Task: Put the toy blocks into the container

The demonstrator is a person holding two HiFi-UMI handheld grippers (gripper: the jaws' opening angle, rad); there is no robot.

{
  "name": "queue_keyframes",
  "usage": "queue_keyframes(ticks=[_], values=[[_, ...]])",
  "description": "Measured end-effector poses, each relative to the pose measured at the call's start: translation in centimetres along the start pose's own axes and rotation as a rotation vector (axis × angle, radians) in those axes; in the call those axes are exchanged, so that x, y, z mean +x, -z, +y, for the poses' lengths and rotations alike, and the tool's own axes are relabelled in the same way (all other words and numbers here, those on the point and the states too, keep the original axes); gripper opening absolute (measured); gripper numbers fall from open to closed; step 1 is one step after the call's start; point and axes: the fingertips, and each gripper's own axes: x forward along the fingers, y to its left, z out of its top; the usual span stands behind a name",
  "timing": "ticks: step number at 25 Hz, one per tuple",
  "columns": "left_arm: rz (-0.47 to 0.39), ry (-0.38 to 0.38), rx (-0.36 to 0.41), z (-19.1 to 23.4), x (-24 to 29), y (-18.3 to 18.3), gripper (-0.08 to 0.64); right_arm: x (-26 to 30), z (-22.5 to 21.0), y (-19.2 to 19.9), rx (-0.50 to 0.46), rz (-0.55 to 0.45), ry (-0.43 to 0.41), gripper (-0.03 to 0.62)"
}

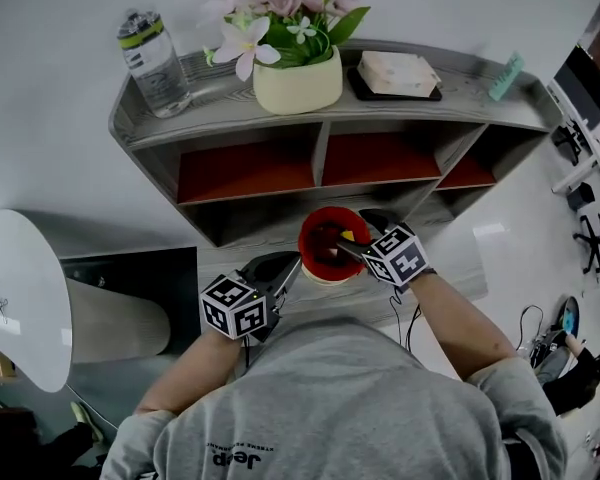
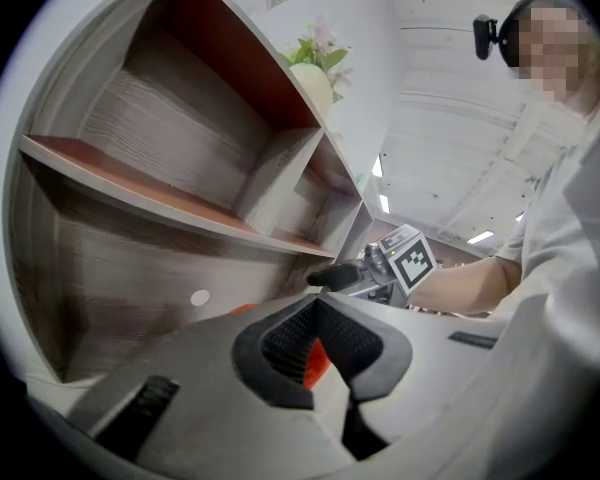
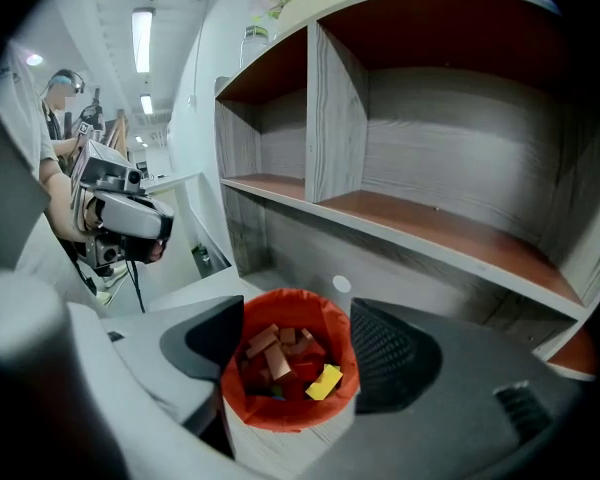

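An orange-red container (image 1: 325, 263) stands on the desk under the shelf. In the right gripper view the container (image 3: 280, 408) holds several wooden and red blocks, with a yellow block (image 3: 326, 381) lying on top. My right gripper (image 3: 292, 343) hovers just above the container, open, with nothing between its pads; in the head view this gripper (image 1: 352, 240) is over the rim. My left gripper (image 1: 292, 264) sits at the container's left edge. Its pads meet at the tips (image 2: 317, 308), and a red block (image 2: 315, 364) shows wedged between them.
A grey wooden shelf unit (image 1: 320, 158) with red-floored compartments rises right behind the container. On its top stand a water bottle (image 1: 153, 60), a flower pot (image 1: 298, 80) and a box on a dark tray (image 1: 395, 73). A white rounded object (image 1: 20, 298) lies at the left.
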Motion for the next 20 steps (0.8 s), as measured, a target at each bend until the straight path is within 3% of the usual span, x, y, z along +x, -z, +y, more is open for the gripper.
queue_keyframes(ticks=[12, 17, 20], values=[[-0.095, -0.124, 0.038, -0.7, -1.4, -2.4, 0.012, -6.3, -1.8, -2.4, 0.128, -0.28, -0.148, 0.112], [-0.154, -0.208, 0.054, -1.7, -1.9, -3.4, 0.012, -8.3, -2.6, -2.2, 0.126, -0.334, -0.216, 0.017], [-0.172, -0.249, 0.051, -2.5, -1.7, -3.0, 0.012, -9.5, -2.3, -2.0, 0.156, -0.377, -0.32, -0.007]])
